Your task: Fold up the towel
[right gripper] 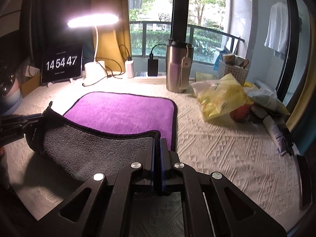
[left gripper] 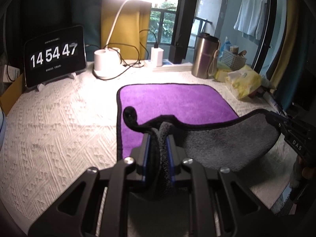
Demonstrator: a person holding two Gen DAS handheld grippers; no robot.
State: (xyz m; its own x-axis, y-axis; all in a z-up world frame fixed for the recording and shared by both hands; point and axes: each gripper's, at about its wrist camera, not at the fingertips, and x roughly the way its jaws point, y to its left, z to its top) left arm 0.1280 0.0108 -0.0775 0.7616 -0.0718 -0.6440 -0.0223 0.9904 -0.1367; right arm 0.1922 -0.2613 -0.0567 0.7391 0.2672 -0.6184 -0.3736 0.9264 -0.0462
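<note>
The left gripper and right gripper each pinch a near corner of the towel, lifting its near edge grey side up off the worktop. Its purple far half lies flat mid-worktop. Clock, lamp and flask line the far edge.

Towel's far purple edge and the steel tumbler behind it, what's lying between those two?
Only bare white textured tablecloth lies between the towel and the tumbler; the right wrist view shows it.
</note>
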